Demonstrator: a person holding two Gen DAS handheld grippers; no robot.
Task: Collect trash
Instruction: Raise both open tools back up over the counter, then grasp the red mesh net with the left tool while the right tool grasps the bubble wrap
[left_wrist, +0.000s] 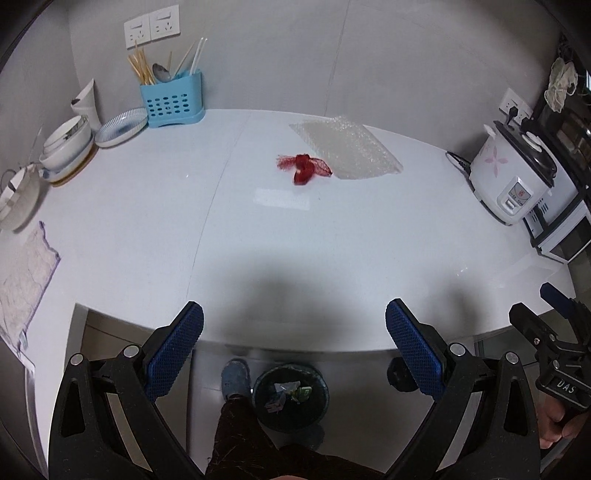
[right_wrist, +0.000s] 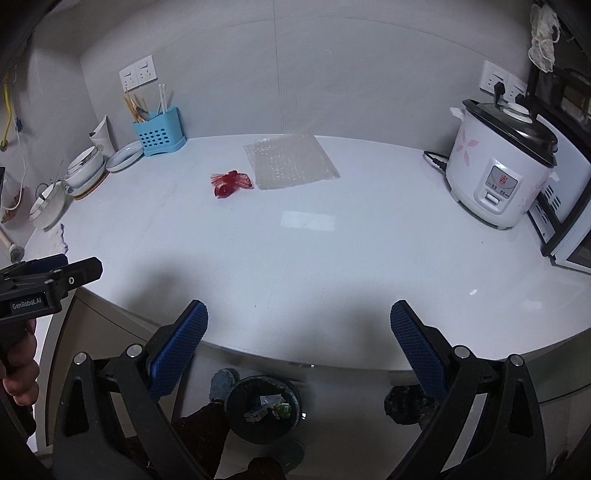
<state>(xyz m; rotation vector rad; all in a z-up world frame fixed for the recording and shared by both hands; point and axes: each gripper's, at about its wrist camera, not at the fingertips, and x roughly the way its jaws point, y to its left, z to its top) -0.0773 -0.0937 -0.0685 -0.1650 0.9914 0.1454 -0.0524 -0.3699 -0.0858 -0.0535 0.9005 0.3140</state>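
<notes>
A crumpled red net bag (left_wrist: 303, 168) lies on the white counter (left_wrist: 258, 240), touching the near left corner of a clear bubble-wrap sheet (left_wrist: 345, 147). Both also show in the right wrist view, the net (right_wrist: 231, 182) and the sheet (right_wrist: 290, 162). A dark trash bin (left_wrist: 291, 397) with scraps inside stands on the floor below the counter's front edge, also seen from the right (right_wrist: 263, 410). My left gripper (left_wrist: 294, 328) is open and empty over the front edge. My right gripper (right_wrist: 299, 328) is open and empty beside it.
A rice cooker (right_wrist: 502, 170) and a microwave (right_wrist: 569, 221) stand at the right. A blue utensil caddy (left_wrist: 171, 99), stacked bowls (left_wrist: 68, 147) and a plate (left_wrist: 122, 127) sit at the back left. A cloth (left_wrist: 22, 284) lies at the left edge. A foot (left_wrist: 235, 378) is beside the bin.
</notes>
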